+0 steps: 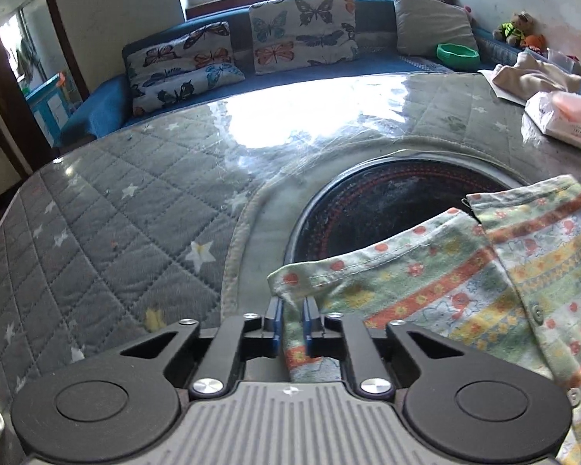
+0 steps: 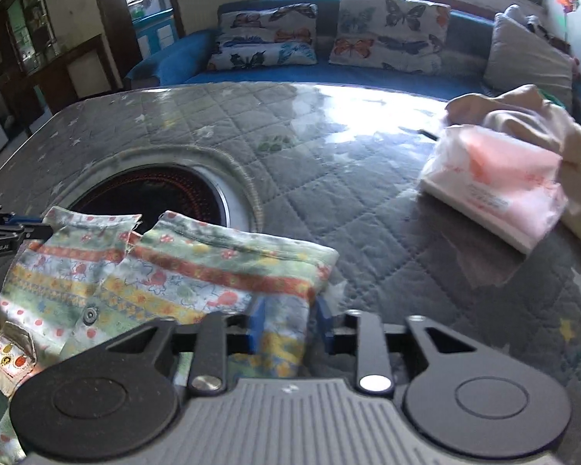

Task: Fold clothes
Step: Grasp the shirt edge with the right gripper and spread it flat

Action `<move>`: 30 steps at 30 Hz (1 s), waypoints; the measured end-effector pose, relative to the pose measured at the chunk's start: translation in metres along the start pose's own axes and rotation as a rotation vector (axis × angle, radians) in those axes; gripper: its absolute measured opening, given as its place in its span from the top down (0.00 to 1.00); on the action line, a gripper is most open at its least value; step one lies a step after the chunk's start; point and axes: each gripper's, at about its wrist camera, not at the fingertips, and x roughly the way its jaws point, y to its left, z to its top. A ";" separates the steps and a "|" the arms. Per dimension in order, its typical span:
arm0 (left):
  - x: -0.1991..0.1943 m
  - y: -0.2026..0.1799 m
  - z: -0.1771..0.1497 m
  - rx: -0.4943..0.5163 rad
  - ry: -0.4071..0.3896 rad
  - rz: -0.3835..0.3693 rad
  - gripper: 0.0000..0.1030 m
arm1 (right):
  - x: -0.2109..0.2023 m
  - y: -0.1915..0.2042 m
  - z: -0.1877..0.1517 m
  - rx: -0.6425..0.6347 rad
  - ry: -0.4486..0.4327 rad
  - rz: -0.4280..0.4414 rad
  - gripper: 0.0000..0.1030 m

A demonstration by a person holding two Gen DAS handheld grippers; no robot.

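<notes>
While clamped by both tools, patterned shirt, quilted table.

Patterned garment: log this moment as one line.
phase: fold grasp | left gripper: shut on patterned garment | right gripper: shut on garment's other side | garment on quilted table

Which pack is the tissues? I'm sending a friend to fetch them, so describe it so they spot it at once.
Start at the quilted grey star-print table in front of the blue sofa. On its right side, beyond the patterned garment, lies the tissue pack, next to a crumpled beige cloth. It is the only flat, pink-and-white plastic-wrapped packet there.
</notes>
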 end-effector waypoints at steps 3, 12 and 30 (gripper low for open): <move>0.007 -0.001 0.006 0.018 -0.011 0.018 0.95 | 0.007 0.006 0.004 -0.022 -0.001 -0.012 0.95; 0.028 0.000 0.030 0.018 -0.036 0.050 0.92 | 0.023 0.018 0.020 -0.072 -0.059 -0.149 0.91; -0.063 -0.016 -0.072 0.055 -0.058 -0.062 0.78 | -0.053 0.103 -0.072 -0.241 -0.031 0.078 0.62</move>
